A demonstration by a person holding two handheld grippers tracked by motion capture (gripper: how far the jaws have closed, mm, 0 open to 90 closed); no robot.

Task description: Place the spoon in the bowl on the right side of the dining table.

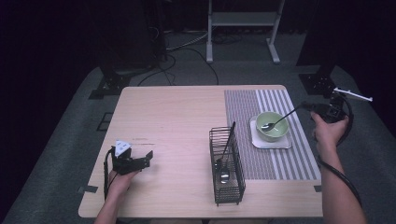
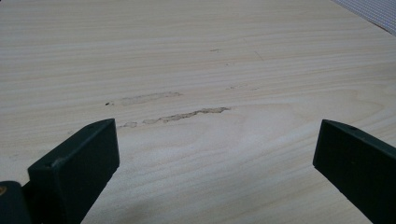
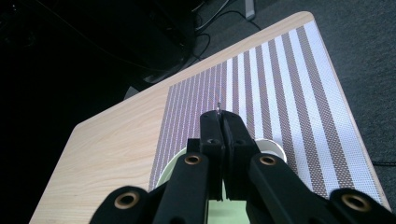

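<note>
One spoon (image 1: 279, 121) is pinched by its handle in the right gripper (image 1: 309, 106), bowl end down in the green bowl (image 1: 272, 126) near the tabletop's right edge, while another spoon (image 1: 224, 164) waits in the wire basket (image 1: 227, 169) and the left gripper (image 1: 148, 157) rests wide open, empty.

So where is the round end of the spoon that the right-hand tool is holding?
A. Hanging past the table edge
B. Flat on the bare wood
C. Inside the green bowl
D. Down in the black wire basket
C: in the high view the spoon runs from the right tool down to its round end, which rests inside the green bowl on the striped mat.
</note>
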